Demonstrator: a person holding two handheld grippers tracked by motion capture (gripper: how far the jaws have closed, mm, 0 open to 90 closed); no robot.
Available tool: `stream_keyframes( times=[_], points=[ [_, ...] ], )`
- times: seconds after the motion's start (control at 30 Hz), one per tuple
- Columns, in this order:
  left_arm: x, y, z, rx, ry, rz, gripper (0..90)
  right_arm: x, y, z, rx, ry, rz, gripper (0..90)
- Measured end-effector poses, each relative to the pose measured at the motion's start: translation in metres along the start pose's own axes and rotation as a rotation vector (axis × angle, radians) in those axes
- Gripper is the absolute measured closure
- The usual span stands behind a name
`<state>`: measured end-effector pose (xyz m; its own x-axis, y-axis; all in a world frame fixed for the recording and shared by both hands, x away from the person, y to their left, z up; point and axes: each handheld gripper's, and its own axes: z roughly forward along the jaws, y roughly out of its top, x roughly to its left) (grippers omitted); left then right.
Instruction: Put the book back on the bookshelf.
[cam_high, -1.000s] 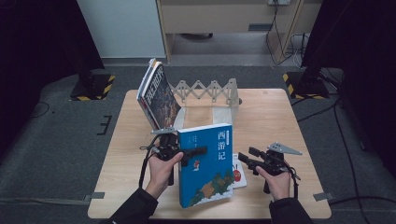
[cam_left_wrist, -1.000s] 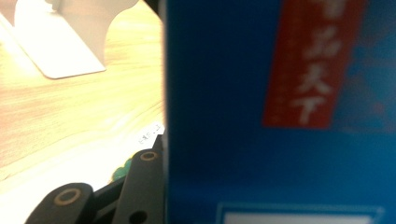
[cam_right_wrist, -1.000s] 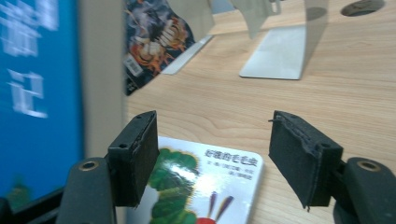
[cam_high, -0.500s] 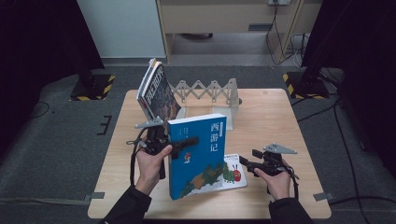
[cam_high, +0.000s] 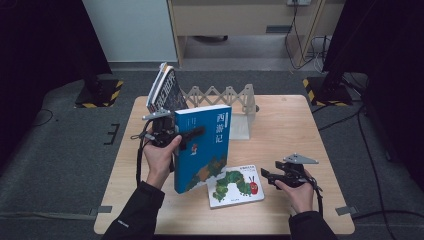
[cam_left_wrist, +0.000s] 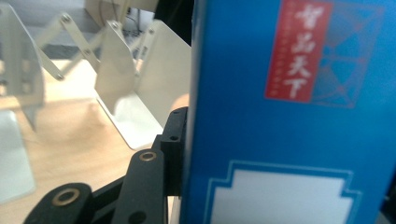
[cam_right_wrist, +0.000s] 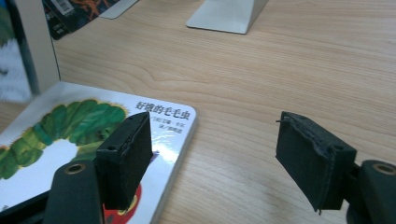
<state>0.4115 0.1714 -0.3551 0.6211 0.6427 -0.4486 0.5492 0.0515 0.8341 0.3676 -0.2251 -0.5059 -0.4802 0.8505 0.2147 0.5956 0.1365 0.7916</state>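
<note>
A tall blue book with white characters on its cover stands nearly upright above the table, and my left gripper is shut on its upper left edge. In the left gripper view one black finger presses the blue cover; the other finger is hidden behind the book. A flat caterpillar picture book lies on the table in front of it. My right gripper hovers at that book's right corner. Its jaws have just been opening and stand open with nothing between them.
A white accordion book rack stands at the back of the wooden table, with a few books leaning at its left end. A white rack divider is close behind the blue book.
My left gripper has lifted the blue book up and to the left, tipping it more upright. More of the caterpillar book is uncovered. The right hand has barely moved.
</note>
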Motion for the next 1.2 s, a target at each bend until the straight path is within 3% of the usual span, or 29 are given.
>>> stream_keyframes(
  times=[0.33, 0.7, 1.0, 1.2],
  points=[
    [0.015, 0.027, 0.012, -0.032, 0.111, 0.006, 59.3, -0.013, -0.002, 0.0, 0.03, -0.055, -0.007, 26.4],
    [0.029, 0.05, 0.044, -0.044, 0.23, 0.041, 59.3, -0.016, -0.004, 0.003, 0.071, -0.068, -0.013, 26.3],
    [0.043, 0.045, 0.072, -0.02, 0.262, 0.019, 59.3, -0.025, -0.006, 0.002, 0.087, -0.106, -0.015, 24.5],
    [0.054, 0.045, 0.089, -0.042, 0.303, -0.002, 59.3, -0.029, -0.009, 0.002, 0.107, -0.121, -0.006, 24.5]
  ],
)
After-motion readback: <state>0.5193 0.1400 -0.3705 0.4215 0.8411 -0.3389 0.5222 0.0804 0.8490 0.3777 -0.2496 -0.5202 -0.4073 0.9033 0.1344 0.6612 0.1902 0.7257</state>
